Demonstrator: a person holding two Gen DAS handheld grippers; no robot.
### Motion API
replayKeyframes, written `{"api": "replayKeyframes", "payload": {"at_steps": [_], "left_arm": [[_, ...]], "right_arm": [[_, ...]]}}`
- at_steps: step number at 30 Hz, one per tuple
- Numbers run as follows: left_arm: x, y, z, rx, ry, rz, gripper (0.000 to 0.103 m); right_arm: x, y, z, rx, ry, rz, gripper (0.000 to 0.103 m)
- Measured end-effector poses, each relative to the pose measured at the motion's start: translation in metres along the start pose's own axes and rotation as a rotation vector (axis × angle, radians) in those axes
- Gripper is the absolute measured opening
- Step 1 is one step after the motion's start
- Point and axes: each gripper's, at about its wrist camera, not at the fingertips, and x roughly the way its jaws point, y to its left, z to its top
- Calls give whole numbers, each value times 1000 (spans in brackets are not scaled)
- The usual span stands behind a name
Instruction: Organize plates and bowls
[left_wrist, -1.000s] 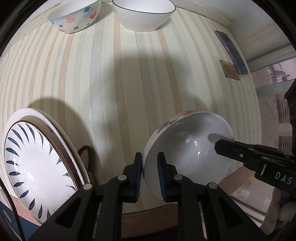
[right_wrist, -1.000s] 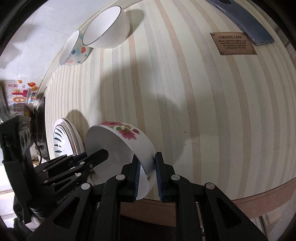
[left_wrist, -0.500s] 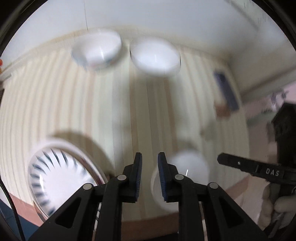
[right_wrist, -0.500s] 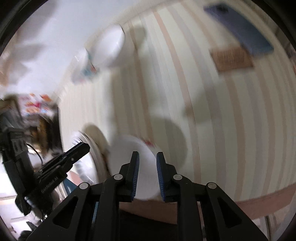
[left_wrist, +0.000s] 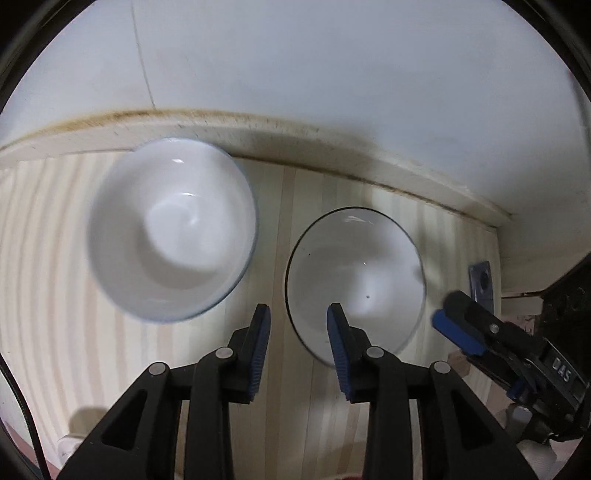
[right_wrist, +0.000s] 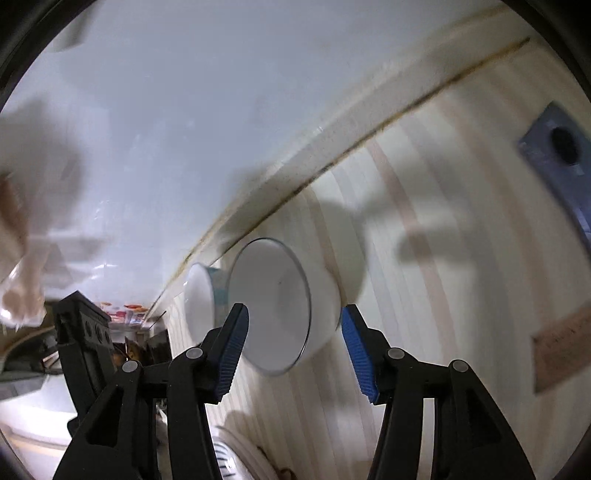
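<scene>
Two bowls stand side by side at the back of the striped table, against the wall. In the left wrist view a blue-rimmed bowl (left_wrist: 171, 229) is on the left and a white bowl with a thin dark rim (left_wrist: 354, 277) on the right. My left gripper (left_wrist: 298, 332) hovers over the white bowl's near-left rim, which lies between its opening jaws; the pads do not press on it. In the right wrist view my right gripper (right_wrist: 293, 332) is opening, and the white bowl (right_wrist: 273, 302) shows between its fingers, untouched. The blue-rimmed bowl (right_wrist: 201, 295) sits just behind.
A white wall rises right behind the bowls. A blue-grey phone (right_wrist: 554, 158) and a brown label (right_wrist: 561, 339) lie on the table to the right. A patterned plate's edge (right_wrist: 229, 454) shows at the bottom. The right gripper's finger (left_wrist: 458, 325) reaches in beside the white bowl.
Both grippers let go of the flowered bowl they held at the table's front and swung to the two bowls at the back. Their jaws have spread. The flowered bowl is out of view.
</scene>
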Motion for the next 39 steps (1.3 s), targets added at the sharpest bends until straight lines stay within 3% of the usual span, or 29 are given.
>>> {"api": "replayKeyframes", "payload": {"at_steps": [3, 5, 7, 14, 25, 39], "left_arm": [[13, -1, 3, -5, 15, -5, 28], [16, 0, 5, -7, 5, -16, 26], [19, 3, 7, -6, -2, -9, 15], [20, -3, 10, 18, -26, 13, 12], [-3, -12, 2, 76, -59, 10, 12], [-47, -22, -60, 156, -82, 11, 12]], "right_arm": [[20, -9, 9, 19, 19, 10, 43], [28, -11, 11, 18, 30, 0, 30], [29, -15, 13, 8, 33, 0, 21], [29, -5, 11, -61, 28, -62, 18], [13, 4, 3, -104, 19, -85, 18], [-39, 9, -51, -122, 16, -88, 18]]}}
